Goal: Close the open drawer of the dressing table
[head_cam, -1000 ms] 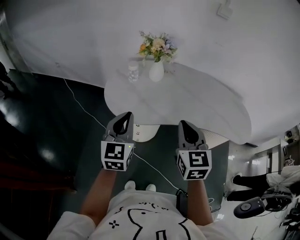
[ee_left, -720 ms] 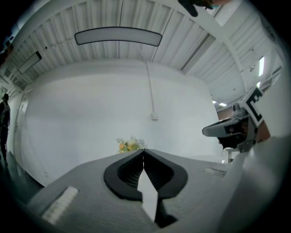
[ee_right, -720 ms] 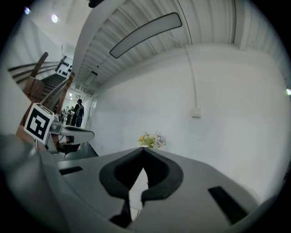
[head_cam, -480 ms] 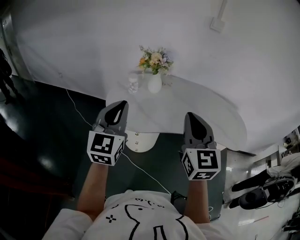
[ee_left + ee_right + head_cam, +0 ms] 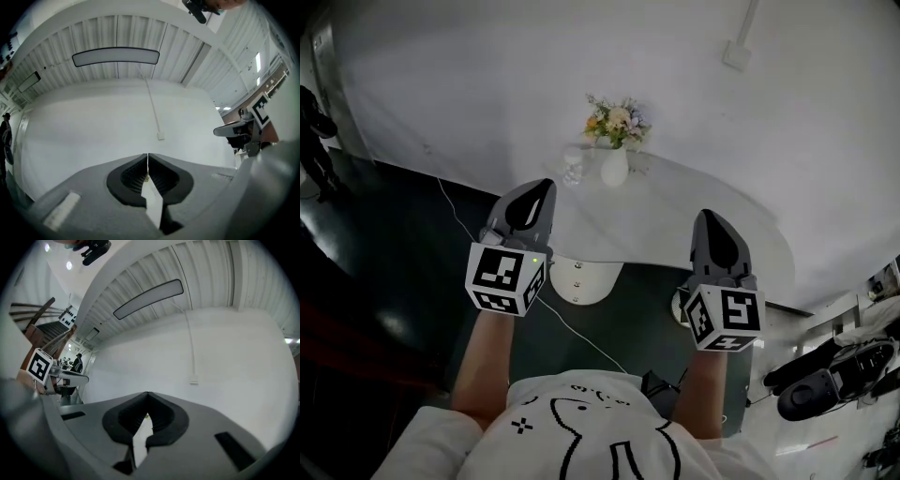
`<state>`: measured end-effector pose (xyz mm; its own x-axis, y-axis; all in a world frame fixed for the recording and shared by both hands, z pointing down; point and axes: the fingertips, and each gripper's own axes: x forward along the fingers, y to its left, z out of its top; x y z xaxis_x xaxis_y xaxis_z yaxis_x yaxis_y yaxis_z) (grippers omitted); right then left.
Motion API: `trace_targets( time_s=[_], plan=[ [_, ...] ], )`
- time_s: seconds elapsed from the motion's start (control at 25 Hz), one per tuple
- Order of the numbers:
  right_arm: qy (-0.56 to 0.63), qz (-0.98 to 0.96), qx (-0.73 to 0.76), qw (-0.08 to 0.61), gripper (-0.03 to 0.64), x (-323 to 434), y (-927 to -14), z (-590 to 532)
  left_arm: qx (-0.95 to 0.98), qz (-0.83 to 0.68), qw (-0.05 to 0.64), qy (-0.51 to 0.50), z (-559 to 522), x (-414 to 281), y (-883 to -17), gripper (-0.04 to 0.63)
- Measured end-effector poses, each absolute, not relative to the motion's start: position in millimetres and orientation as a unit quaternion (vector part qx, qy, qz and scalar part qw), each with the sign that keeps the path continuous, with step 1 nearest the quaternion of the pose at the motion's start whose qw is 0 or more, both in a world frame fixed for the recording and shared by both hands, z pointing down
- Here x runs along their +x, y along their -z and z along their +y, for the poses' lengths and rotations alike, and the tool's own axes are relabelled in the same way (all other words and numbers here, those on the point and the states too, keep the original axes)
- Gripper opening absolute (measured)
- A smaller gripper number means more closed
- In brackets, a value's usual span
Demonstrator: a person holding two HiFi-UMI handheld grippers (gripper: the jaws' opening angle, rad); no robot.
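Head view, dressing table [image 5: 703,216]: its white oval top stands against a pale wall, with a vase [image 5: 614,167] of flowers [image 5: 617,120] and a small jar [image 5: 573,167] at its far edge.
Head view, drawer [image 5: 581,279]: a rounded white front with two knobs juts out from under the table's near edge, toward the person; it looks not yet pushed home.
Head view, left gripper [image 5: 546,186]: it hovers over the table's near-left edge, above the drawer and clear of it.
Head view, right gripper [image 5: 705,216]: it hangs over the table's near-right edge, well to the side of the drawer.
Left gripper view, left gripper [image 5: 147,154]: the jaws are pressed tip to tip with nothing between them. Only the wall [image 5: 93,126] lies beyond, and neither table nor drawer is in sight.
Right gripper view, right gripper [image 5: 147,393]: the jaws meet at the tips and hold nothing. They face the same blank wall.
Risk: both claws sit high above the drawer front, so a push from here would probably land on the tabletop. A hard or off-centre shove could jolt the table and tip the vase, or jam the drawer askew.
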<state>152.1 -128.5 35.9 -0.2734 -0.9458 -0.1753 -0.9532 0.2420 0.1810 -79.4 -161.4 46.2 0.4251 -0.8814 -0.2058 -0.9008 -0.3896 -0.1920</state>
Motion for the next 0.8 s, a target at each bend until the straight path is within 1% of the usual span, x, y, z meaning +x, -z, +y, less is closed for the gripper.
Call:
trace_targets(
  time_s=[0.16,0.8],
  plan=[
    [-0.132,0.785,-0.604,0.019,-0.005,153,-32,-129,-0.836,0.528,0.146,-0.036,-163,-76,-40,0.018],
    [-0.148,0.778,-0.611,-0.011,-0.005,163,-39,-126,-0.844,0.506,0.176,-0.032,-159,-54,-37,0.020]
  ],
)
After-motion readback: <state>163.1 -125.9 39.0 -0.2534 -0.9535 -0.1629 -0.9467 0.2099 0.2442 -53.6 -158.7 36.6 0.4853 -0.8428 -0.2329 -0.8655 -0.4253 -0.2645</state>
